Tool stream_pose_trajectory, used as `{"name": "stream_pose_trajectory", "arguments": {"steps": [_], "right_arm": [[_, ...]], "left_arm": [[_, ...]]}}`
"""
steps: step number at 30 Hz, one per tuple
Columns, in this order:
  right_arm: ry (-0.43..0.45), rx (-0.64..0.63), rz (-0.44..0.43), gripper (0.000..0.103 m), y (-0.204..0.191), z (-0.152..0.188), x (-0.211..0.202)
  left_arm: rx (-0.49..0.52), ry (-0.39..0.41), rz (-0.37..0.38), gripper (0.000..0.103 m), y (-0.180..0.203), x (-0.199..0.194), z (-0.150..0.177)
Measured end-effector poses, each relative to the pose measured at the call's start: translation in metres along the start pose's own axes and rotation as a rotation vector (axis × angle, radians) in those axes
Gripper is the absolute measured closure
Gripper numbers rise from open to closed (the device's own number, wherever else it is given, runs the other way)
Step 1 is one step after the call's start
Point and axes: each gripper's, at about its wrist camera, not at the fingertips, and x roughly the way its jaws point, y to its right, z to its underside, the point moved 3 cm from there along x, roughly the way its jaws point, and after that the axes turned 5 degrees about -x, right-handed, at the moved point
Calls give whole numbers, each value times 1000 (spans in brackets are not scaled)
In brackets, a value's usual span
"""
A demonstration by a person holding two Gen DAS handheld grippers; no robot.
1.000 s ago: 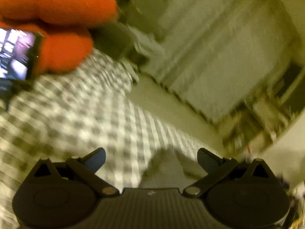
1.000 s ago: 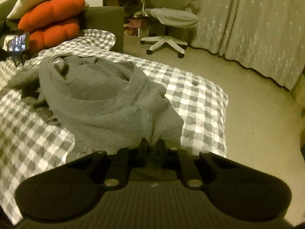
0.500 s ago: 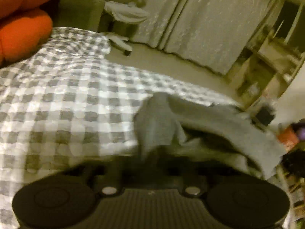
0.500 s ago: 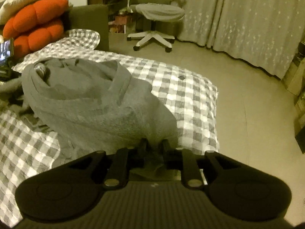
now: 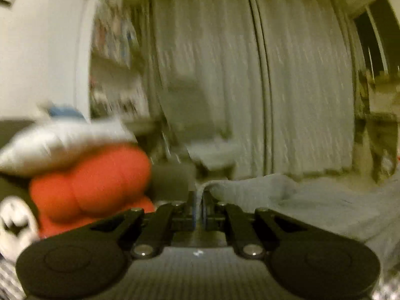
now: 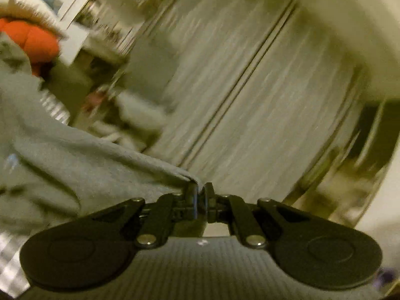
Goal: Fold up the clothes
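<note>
the grey garment (image 5: 325,200) hangs stretched between the two grippers, off the bed — likely held out by an edge so it drapes flat for folding. the left gripper (image 5: 199,206) is clamped on a thin fold of it, the right gripper (image 6: 200,197) pinches another corner. beyond: orange cushions (image 5: 92,182), pale curtains (image 5: 275,87), all motion-blurred.

Dim yellowish indoor light, heavy motion blur, fisheye-warped edges.

Pale curtains (image 5: 225,75) span the back wall; shelves (image 5: 112,50) stand at left beside orange cushions (image 5: 95,182) under a white pillow (image 5: 62,140). Dim yellowish light.
</note>
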Motion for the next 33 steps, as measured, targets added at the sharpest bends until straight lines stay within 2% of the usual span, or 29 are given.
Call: {"name": "stream_pose_trajectory", "arguments": {"steps": [4, 9, 17, 20, 23, 25, 30, 33], "right_arm": [[141, -8, 152, 98, 32, -26, -28], [306, 16, 258, 98, 74, -62, -64], [515, 53, 446, 98, 125, -121, -102], [549, 72, 493, 98, 141, -138, -103], [525, 103, 469, 98, 151, -148, -91], [473, 96, 427, 98, 146, -146, -63], [278, 6, 286, 98, 95, -115, 29], [131, -34, 177, 98, 58, -75, 94]], "left_arm": [[-34, 170, -12, 99, -18, -46, -55], [-62, 397, -26, 99, -24, -111, -118], [-117, 658, -38, 99, -26, -183, -185], [-93, 700, -60, 99, -21, -185, -204], [-49, 661, -93, 98, -15, -167, -210], [-21, 585, -114, 98, -11, -140, -199], [20, 317, -178, 98, -9, -38, -132], [79, 140, -210, 98, -4, 39, -75]]}}
